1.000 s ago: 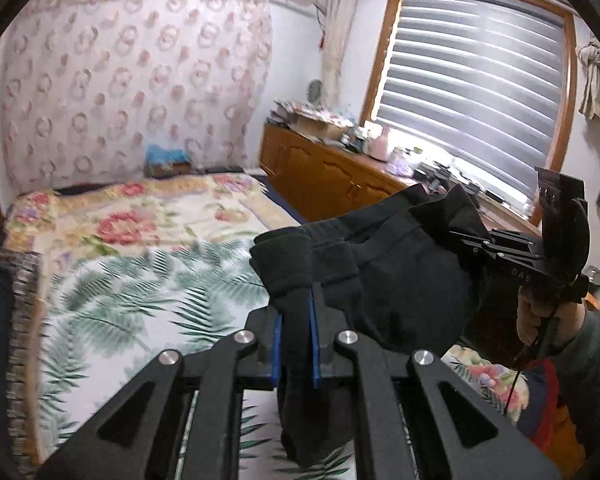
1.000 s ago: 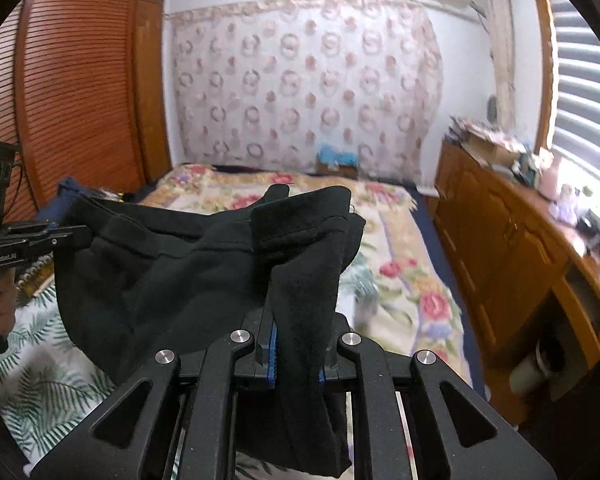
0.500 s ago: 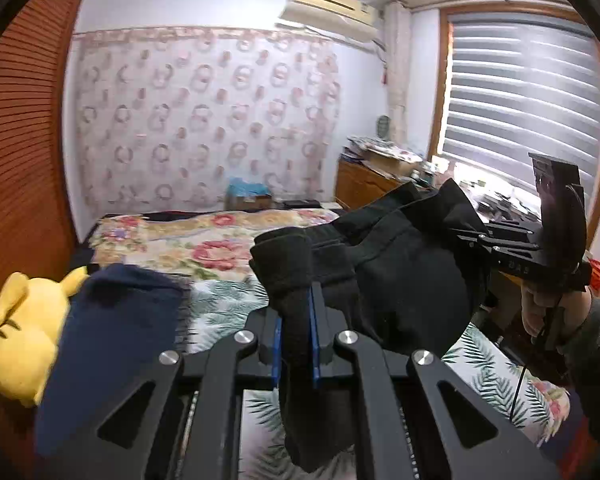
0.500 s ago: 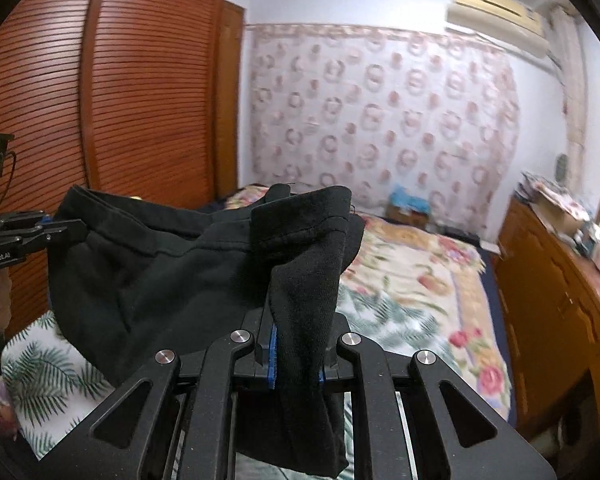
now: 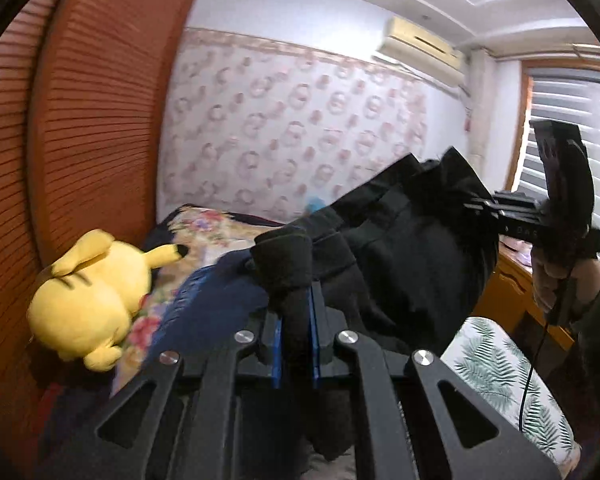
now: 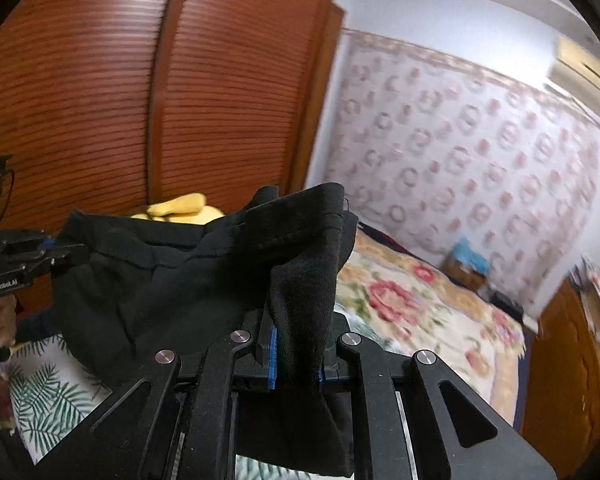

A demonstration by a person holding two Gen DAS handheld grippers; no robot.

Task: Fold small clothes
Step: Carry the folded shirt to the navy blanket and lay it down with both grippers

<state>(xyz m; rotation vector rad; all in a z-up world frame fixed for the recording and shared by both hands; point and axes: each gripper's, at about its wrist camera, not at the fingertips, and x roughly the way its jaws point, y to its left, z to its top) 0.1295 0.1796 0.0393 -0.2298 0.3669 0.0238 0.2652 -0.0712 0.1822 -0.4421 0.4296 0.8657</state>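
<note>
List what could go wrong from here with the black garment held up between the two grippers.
1. The left gripper pinches only a bunched corner of the black garment; it may slip out.
2. The right gripper also grips just an edge fold, so a tug between the two could pull one side free.
3. The cloth hangs close to the yellow plush toy and the navy clothing, and might drag them.

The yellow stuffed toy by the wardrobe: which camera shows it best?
The left wrist view: the yellow stuffed toy lies in full sight on the bed's edge, beside the wardrobe. In the right wrist view only its yellow top peeks over the black garment.
</note>
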